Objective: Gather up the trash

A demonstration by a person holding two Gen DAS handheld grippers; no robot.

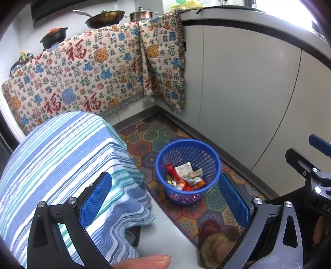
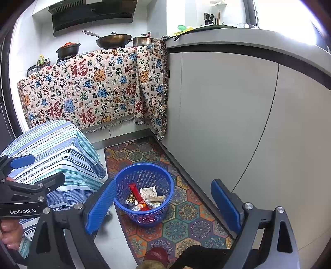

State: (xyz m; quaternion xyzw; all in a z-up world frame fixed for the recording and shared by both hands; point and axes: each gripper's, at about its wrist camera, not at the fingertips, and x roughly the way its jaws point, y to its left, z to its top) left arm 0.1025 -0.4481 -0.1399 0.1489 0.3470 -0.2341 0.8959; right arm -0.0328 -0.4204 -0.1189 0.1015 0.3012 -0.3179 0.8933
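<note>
A blue plastic mesh basket (image 1: 187, 153) stands on the patterned floor mat; it also shows in the right wrist view (image 2: 144, 173). Inside lie several wrappers (image 1: 184, 175): a red packet, white paper, foil pieces, also seen in the right wrist view (image 2: 144, 196). My left gripper (image 1: 165, 194) is open and empty, held above the basket with its blue pads wide apart. My right gripper (image 2: 163, 204) is open and empty, also above the basket. The left gripper shows at the left edge of the right wrist view (image 2: 20, 165).
A table under a blue striped cloth (image 1: 62, 161) stands left of the basket. Grey cabinet doors (image 1: 248, 93) run along the right. A patterned blanket (image 1: 93, 78) hangs over the counter with pots (image 1: 105, 18). The colourful mat (image 2: 186, 217) covers the floor. A foot in a slipper (image 1: 213, 238) is below.
</note>
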